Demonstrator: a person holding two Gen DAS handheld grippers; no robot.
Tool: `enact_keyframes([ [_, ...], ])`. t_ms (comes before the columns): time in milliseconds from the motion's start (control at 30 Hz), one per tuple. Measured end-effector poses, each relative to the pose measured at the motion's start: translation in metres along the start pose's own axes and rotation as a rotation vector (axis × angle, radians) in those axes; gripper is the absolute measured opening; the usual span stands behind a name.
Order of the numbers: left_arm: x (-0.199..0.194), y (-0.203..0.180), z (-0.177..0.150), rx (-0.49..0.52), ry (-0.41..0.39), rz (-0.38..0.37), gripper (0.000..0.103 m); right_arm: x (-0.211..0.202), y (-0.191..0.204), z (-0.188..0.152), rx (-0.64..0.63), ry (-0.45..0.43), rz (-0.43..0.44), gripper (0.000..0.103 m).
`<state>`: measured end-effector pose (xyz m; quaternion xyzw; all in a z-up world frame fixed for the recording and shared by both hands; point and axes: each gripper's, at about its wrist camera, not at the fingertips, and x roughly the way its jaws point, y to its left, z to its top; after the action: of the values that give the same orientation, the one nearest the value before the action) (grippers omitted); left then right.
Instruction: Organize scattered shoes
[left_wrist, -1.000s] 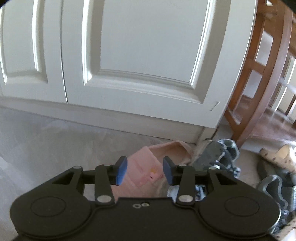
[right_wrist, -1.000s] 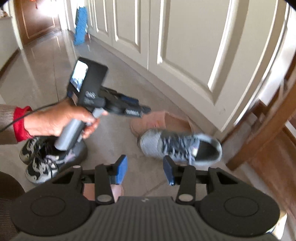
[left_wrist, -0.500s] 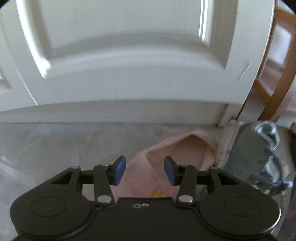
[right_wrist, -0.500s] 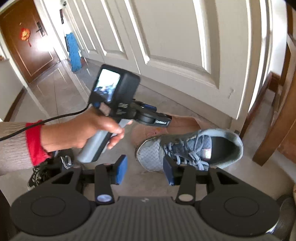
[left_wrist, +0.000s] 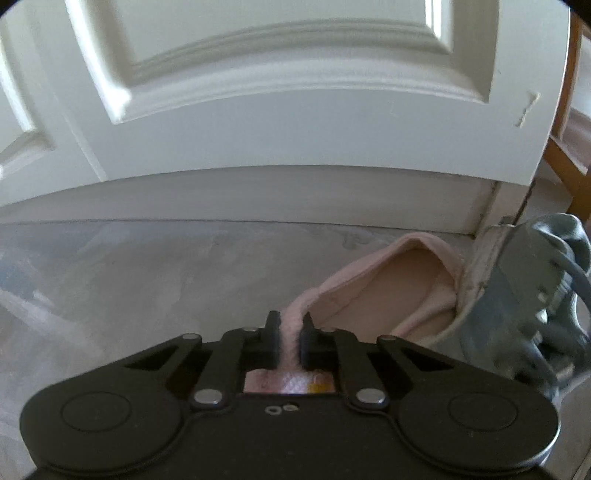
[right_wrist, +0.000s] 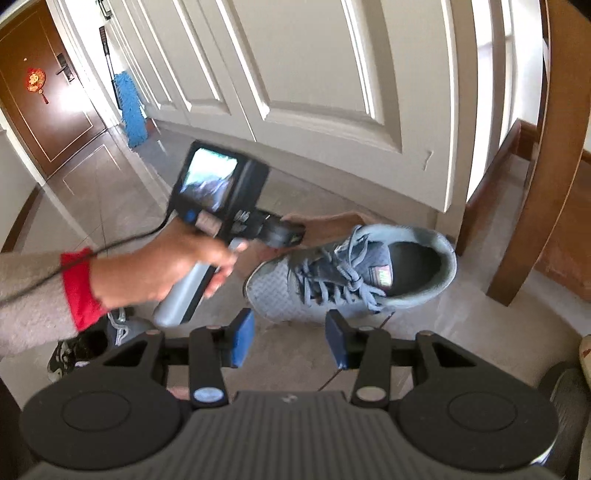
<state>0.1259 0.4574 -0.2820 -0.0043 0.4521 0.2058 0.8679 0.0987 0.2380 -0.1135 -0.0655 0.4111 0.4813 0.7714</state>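
Left gripper (left_wrist: 289, 334) is held low, fingers pinched together on a pink edge. Left hand (right_wrist: 166, 266) is wrapped around the gripper's handle, wrist extended from a beige sleeve (right_wrist: 29, 295) with red cuff. Right gripper (right_wrist: 290, 341) is held above the floor, fingers (right_wrist: 242, 341) spread wide apart, nothing between them.

Setting: a home, hallway by the entrance. Ahead of my right claw runs a row of white panelled cupboard doors (right_wrist: 321, 85) along a tiled floor (right_wrist: 92, 184). Far off to its left stands a brown front door (right_wrist: 40, 92) with a red ornament (right_wrist: 36, 79) on it. A blue mop (right_wrist: 131, 110) leans against the cupboards. To the right, wooden furniture (right_wrist: 546, 155). Shoes lie about the floor: a grey sneaker (right_wrist: 351, 273) just ahead.
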Motion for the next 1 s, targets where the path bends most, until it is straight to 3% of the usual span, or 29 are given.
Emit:
enact_keyframes([
  [433, -0.044, 0.047, -0.042, -0.086, -0.051, 0.076, 0.007, 0.034, 0.03, 0.023, -0.072, -0.03, -0.08, 0.046],
  [1000, -0.105, 0.069, -0.069, -0.1, -0.143, 0.087, 0.007, 0.05, 0.058, 0.016, -0.128, 0.0, -0.044, 0.046],
])
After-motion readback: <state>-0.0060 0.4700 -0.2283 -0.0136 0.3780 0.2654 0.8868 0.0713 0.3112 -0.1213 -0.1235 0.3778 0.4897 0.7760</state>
